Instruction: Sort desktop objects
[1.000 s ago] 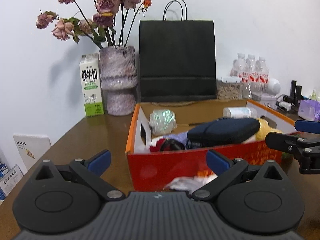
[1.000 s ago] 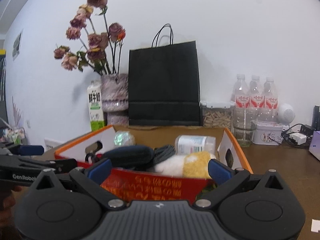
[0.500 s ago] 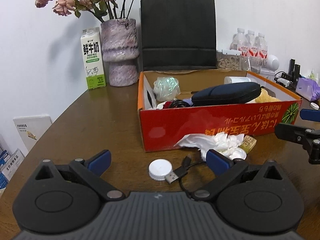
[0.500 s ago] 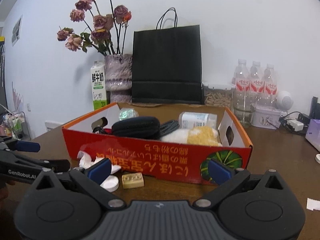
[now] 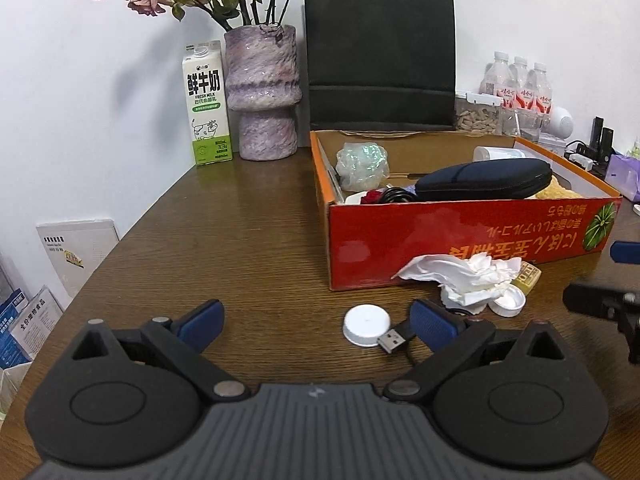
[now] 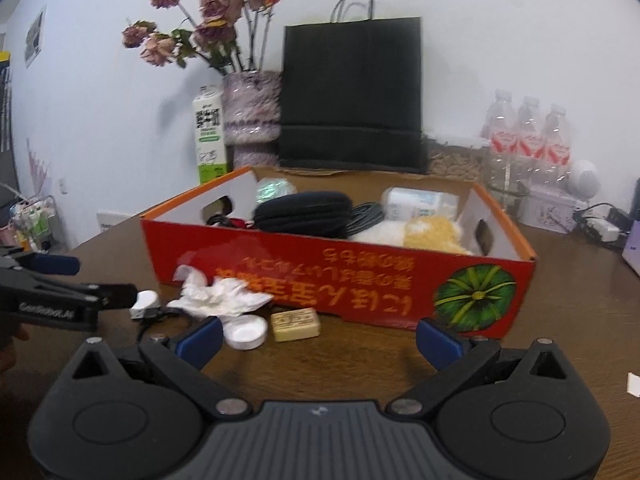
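desktop objects sit partly sorted. in the left wrist view, the red cardboard box [image 5: 460, 240] on the wooden surface [image 5: 240, 240] already holds a dark zip case [image 5: 480, 180], a bubble-wrapped bundle [image 5: 362, 166], a white bottle [image 5: 496, 154] and something yellow and fuzzy [image 5: 560, 192]. loose in front of it lie a crumpled tissue [image 5: 464, 276], a white cap [image 5: 367, 325], a usb cable [image 5: 396, 338], a second white lid [image 5: 509, 301] and a small tan block [image 5: 527, 276]. by my reading those five are what is left to put away. the left gripper [image 5: 316, 320] hangs low over the surface, fingers spread wide with nothing between them. the cable's far run is hidden behind the right-hand finger.

in the right wrist view, slightly blurred, the right gripper [image 6: 318, 336] also has its fingers spread and empty, facing the box's long side. the tan block [image 6: 295, 324], the lid [image 6: 245, 331] and the tissue [image 6: 216, 296] lie just ahead, with the left gripper [image 6: 96, 284] at the left edge. the print on the block is too soft to read, and the box's contents beneath the case cannot be made out.
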